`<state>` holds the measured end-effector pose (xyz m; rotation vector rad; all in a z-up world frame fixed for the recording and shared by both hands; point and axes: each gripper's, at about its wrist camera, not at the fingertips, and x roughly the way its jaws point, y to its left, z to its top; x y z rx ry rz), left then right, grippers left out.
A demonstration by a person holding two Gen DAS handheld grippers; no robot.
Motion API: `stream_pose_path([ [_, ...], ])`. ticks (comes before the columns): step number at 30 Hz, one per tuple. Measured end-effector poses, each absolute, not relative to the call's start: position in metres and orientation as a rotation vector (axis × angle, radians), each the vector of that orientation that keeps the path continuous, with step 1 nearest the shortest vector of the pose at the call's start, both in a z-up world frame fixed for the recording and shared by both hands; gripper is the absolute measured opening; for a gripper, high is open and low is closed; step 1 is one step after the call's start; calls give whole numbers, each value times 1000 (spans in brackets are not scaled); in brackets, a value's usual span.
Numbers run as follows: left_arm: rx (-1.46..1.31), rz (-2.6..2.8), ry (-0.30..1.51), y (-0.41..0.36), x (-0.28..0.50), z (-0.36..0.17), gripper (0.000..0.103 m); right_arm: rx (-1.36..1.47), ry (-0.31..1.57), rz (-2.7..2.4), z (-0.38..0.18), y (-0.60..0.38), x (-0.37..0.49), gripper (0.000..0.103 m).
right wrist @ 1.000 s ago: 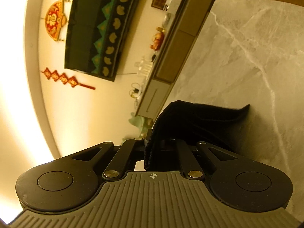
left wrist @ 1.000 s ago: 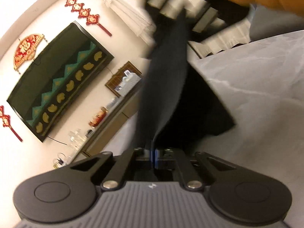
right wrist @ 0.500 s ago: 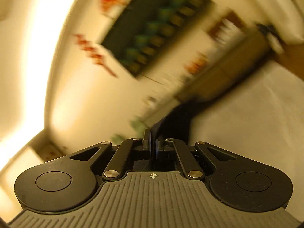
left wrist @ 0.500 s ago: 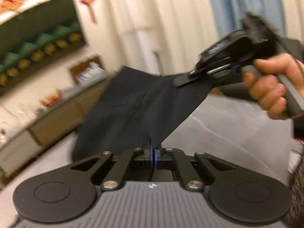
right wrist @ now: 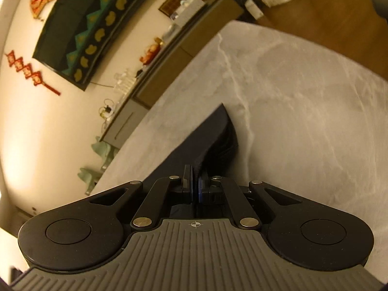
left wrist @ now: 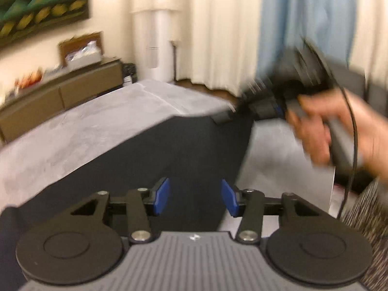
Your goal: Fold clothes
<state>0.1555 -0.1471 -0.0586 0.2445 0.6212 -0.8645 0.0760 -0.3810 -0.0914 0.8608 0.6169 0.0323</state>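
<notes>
A dark navy garment (left wrist: 169, 150) lies spread across the grey marbled table (left wrist: 80, 131). My left gripper (left wrist: 195, 197) hovers over its near edge with its jaws opening; the blue pads (left wrist: 161, 195) stand apart and clear of the cloth. In the left wrist view the right gripper (left wrist: 223, 117), blurred and held by a hand (left wrist: 322, 131), pinches the garment's far right corner. In the right wrist view my right gripper (right wrist: 196, 179) is shut on a fold of the dark garment (right wrist: 206, 140), which runs out from the pads onto the table (right wrist: 303, 101).
A low brown sideboard (right wrist: 169, 65) with small objects lines the wall beyond the table. A dark wall hanging (right wrist: 92, 24), red ornaments, white and blue curtains (left wrist: 242, 24) and a white column (left wrist: 155, 41) stand behind. Wooden floor (right wrist: 327, 12) lies past the table's far edge.
The left gripper let go of the cloth and its pads spread apart. The garment dropped from hanging between both grippers to lying flat on the table. The right gripper stays clamped.
</notes>
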Motion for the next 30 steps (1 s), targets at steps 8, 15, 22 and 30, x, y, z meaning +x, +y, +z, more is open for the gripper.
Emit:
stream_pose_path([
  [8, 62, -871, 748, -205, 256, -16, 76, 441, 674, -42, -83, -329, 76, 1],
  [15, 352, -866, 934, -308, 283, -59, 46, 31, 658, -2, -83, -254, 69, 1],
  [22, 56, -724, 878, -212, 289, -43, 7, 35, 585, 109, -70, -243, 57, 9],
  [30, -78, -527, 960, -110, 292, -84, 6, 206, 684, 363, -63, -221, 58, 45],
])
